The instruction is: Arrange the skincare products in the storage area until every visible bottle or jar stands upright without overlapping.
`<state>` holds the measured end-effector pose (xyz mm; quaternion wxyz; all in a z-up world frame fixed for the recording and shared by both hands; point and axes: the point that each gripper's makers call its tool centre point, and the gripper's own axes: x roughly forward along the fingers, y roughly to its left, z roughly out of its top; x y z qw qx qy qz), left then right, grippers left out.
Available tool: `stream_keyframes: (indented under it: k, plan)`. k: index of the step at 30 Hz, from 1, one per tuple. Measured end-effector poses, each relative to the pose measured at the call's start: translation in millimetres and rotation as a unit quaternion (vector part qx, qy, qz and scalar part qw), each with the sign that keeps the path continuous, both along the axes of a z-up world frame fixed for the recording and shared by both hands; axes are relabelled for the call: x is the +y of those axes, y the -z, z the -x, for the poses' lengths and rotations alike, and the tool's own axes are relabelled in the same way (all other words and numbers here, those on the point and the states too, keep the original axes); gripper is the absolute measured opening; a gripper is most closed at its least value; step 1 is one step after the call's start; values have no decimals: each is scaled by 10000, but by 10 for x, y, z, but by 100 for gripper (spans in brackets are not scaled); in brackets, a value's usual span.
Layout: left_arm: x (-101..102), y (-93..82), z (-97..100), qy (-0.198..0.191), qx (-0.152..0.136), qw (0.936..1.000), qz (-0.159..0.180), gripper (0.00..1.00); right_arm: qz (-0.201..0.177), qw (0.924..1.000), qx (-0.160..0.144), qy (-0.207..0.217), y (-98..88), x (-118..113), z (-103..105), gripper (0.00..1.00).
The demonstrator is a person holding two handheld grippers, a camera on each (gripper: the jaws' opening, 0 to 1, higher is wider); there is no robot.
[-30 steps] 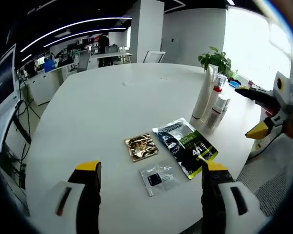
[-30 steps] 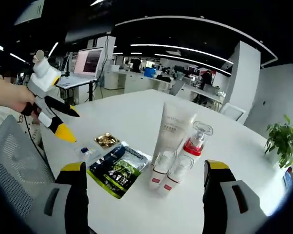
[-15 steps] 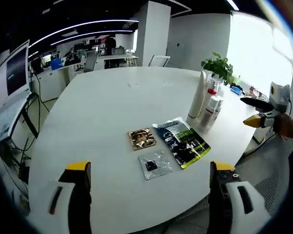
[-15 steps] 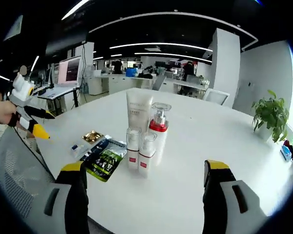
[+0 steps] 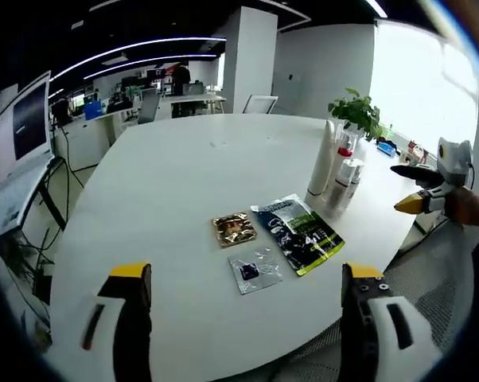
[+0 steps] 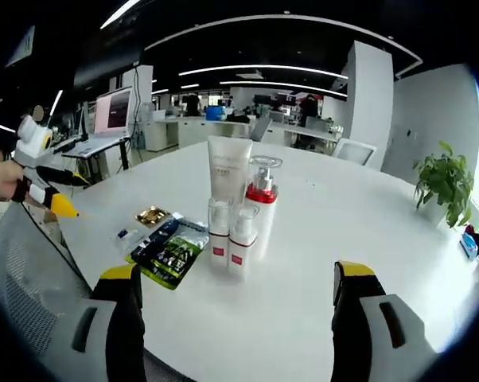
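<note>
Skincare lot, white round tabletop (image 6: 367, 239): tall white tube (image 6: 227, 171), red-collared pump bottle (image 6: 262, 199) and two small clear-capped bottles (image 6: 231, 239) grouped touching, all upright, long axes vertical, caps up save the tube, apparently on its cap; beside them, flat: dark-green sachet (image 5: 301, 233), gold sachet (image 5: 233, 228), clear sachet (image 5: 254, 271), separate, not overlapping; arrangement judged near complete; left tongs (image 5: 243, 278) and right tongs (image 6: 233, 278) both spread wide, empty, held back off the edge.
</note>
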<state>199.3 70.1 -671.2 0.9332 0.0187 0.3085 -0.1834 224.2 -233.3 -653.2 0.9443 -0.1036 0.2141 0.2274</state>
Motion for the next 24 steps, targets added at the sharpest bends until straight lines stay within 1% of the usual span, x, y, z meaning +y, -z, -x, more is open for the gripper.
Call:
stream_keyframes:
  k: [24]
  plan:
    - [-27,24,32,33,62,10000,-30,96,47,10000,33,8,32,-2,-3,100]
